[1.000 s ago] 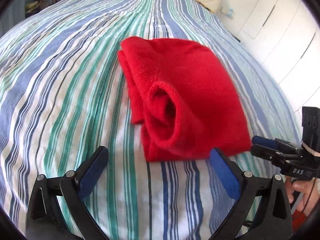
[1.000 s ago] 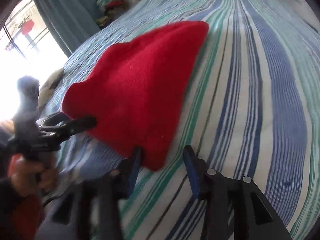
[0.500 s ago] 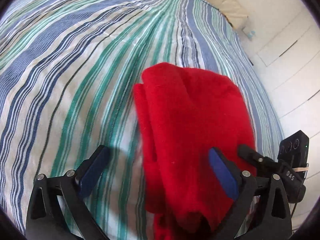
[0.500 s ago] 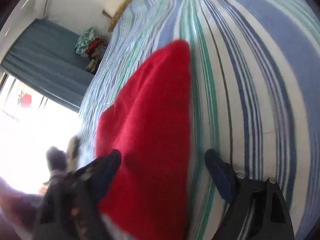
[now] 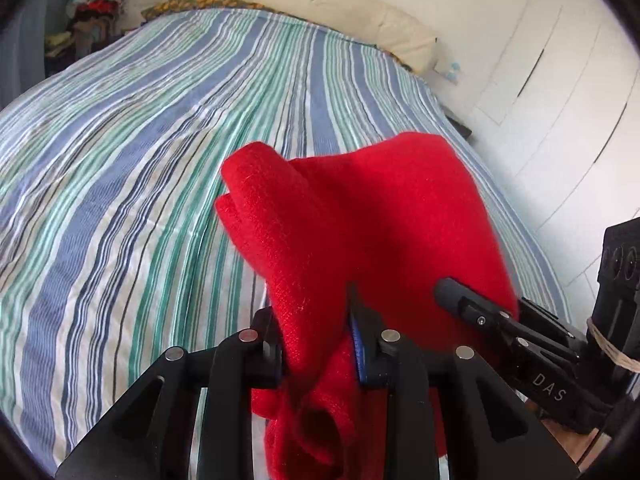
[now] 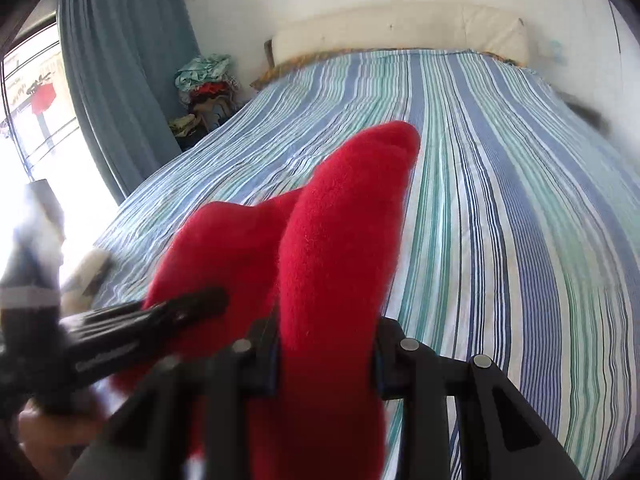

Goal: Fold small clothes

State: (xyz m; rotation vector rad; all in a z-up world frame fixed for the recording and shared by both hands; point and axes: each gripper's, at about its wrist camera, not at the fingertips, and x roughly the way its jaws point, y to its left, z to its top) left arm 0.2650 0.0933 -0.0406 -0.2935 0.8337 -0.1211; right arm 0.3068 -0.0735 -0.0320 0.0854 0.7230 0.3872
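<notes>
A moment ago the soft red fleece garment (image 5: 360, 216) lay flat on the bed with the blue, green and white striped cover (image 5: 140, 160), and both my tools stood wide open near its front edge. Now my left gripper (image 5: 316, 344) is closing on a thick bunch of the red cloth, and its blue pads press on the fleece from both sides. My right gripper (image 6: 326, 350) is closing too, and it squeezes another thick fold of the same garment. The front part of the cloth is up off the bed, and the far part hangs down toward the stripes. I think this means the pick-up is done and I can carry this edge over to make a fold. The two tools are very close together, so they could bump. The cloth is bunched, not smooth, so the fold may come out lumpy. Far off I see a long cream pillow (image 6: 400, 28), a grey-blue curtain (image 6: 120, 60) and a pile of mixed clothes (image 6: 204, 88) in the corner. Nothing lies on the cover in my way.
</notes>
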